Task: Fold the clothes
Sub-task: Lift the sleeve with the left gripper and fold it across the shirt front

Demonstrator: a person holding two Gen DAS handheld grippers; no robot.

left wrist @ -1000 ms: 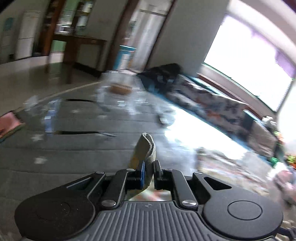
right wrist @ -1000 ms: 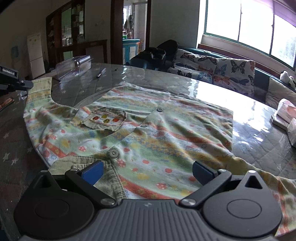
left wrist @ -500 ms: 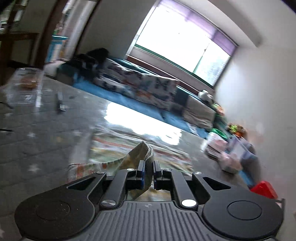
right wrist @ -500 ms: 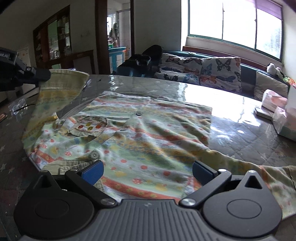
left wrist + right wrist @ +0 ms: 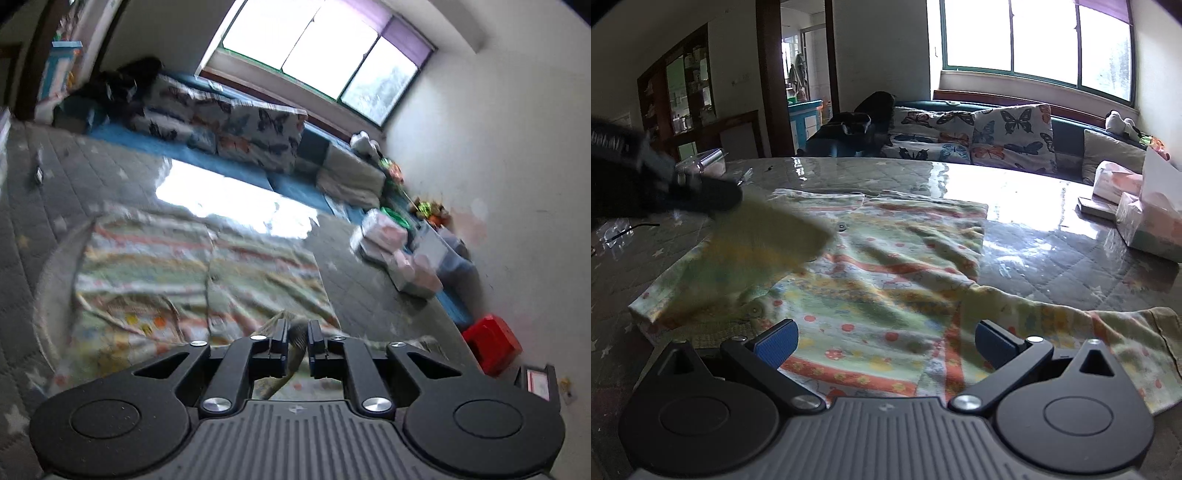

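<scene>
A pale green shirt (image 5: 894, 266) with red and yellow stripes and prints lies spread on the grey quilted table (image 5: 1052, 258); it also shows in the left wrist view (image 5: 177, 273). My left gripper (image 5: 296, 334) is shut on the shirt's sleeve cuff (image 5: 295, 338). In the right wrist view that gripper (image 5: 713, 195) shows blurred at the left, carrying the sleeve (image 5: 764, 240) over the shirt body. My right gripper (image 5: 884, 338) is open and empty, low over the shirt's near hem. The other sleeve (image 5: 1108, 332) stretches out to the right.
Tissue packs and boxes (image 5: 1141, 218) sit at the table's right side. A clear plastic container (image 5: 701, 162) stands at the back left. A butterfly-print sofa (image 5: 979, 136) runs behind the table under the window. A red box (image 5: 491, 343) is on the floor.
My left gripper has lifted the sleeve from the table's left side and swung it rightwards over the shirt body. My right gripper stays open with only a small shift in view.
</scene>
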